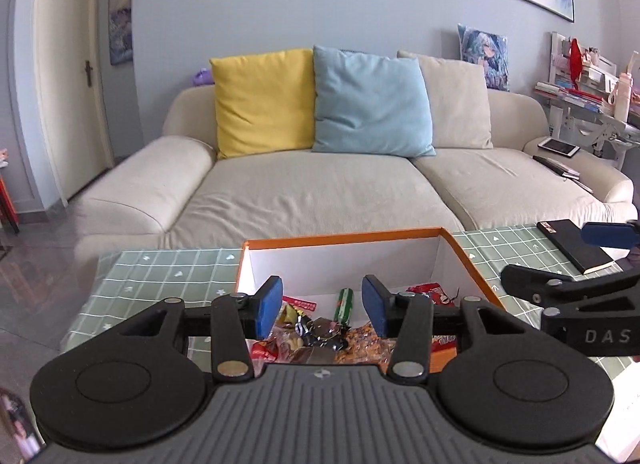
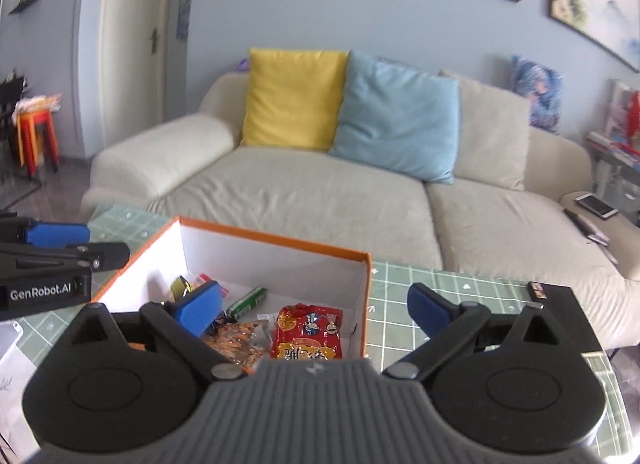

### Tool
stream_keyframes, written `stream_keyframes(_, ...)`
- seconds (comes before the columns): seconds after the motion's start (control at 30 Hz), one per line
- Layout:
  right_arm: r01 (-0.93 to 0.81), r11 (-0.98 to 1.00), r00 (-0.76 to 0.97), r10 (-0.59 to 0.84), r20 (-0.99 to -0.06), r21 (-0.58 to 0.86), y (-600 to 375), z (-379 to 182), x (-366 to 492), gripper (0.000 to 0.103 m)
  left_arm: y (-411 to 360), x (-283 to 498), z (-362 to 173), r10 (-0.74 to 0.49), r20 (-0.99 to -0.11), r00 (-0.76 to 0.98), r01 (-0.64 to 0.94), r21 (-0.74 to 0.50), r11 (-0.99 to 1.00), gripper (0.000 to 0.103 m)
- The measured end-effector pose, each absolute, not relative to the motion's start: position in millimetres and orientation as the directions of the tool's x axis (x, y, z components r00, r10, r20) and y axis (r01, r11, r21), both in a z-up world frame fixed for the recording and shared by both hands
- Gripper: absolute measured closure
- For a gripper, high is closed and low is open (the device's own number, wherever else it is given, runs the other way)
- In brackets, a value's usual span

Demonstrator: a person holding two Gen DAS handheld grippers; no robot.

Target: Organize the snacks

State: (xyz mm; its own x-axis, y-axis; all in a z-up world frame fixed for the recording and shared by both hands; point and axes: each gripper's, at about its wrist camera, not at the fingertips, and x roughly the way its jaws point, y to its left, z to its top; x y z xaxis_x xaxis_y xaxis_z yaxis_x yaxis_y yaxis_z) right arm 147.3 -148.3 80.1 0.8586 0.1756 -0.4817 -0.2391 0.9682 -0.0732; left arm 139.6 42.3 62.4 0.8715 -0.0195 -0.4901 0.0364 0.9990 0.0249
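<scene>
One orange box (image 2: 240,238) of snacks, two grippers above it.
We count one green tube (image 2: 247,301), one red packet (image 2: 307,331); left gripper (image 1: 322,306) half-open, right gripper (image 2: 316,308) wide, both empty.

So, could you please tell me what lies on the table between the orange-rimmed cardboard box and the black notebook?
Only bare green checked tablecloth lies between the orange-rimmed cardboard box and the black notebook; the right wrist view shows it best.

The box (image 2: 362,304) looks like smooth card, orange outside, matt white inside. The snack packets (image 2: 308,334) are glossy crinkled plastic film. The table cover (image 1: 160,276) has a slight sheen. The sofa (image 1: 320,192) is matt ribbed cloth.
</scene>
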Motion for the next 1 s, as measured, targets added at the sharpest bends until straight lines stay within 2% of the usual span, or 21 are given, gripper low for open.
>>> stream_keyframes(0.4,-0.189,0.982,0.905,0.162,-0.393,-0.03,-148.4,66.9,66.5,0.006,31.9,85.3,44.9,0.043,-0.436,0.899,-0.012,0.073,0.997,0.048)
stream_keyframes(0.5,-0.177,0.984,0.913,0.154,-0.378,-0.026,-150.2,58.8,60.0,0.006,28.6,82.4,34.4,0.075,-0.442,0.894,-0.015,0.137,0.99,0.048)
stream_keyframes(0.57,-0.172,0.985,0.908,0.152,-0.391,-0.017,-151.2,51.7,61.0,0.005,28.3,83.5,27.4,0.088,-0.459,0.884,-0.016,0.158,0.987,0.043)
stream_keyframes(0.63,-0.172,0.985,0.895,0.154,-0.418,-0.005,-151.7,43.7,64.6,0.005,29.0,83.6,20.3,0.095,-0.475,0.875,-0.021,0.16,0.987,0.034)
stream_keyframes(0.87,-0.172,0.985,0.827,0.149,-0.542,0.009,-146.3,14.7,81.2,0.005,30.7,94.6,-1.6,0.102,-0.583,0.806,-0.023,0.141,0.99,0.032)
stream_keyframes(1.0,-0.17,0.985,0.819,0.145,-0.556,0.006,-145.5,6.2,84.3,0.005,35.0,95.0,-10.7,0.096,-0.616,0.782,-0.026,0.121,0.992,0.032)
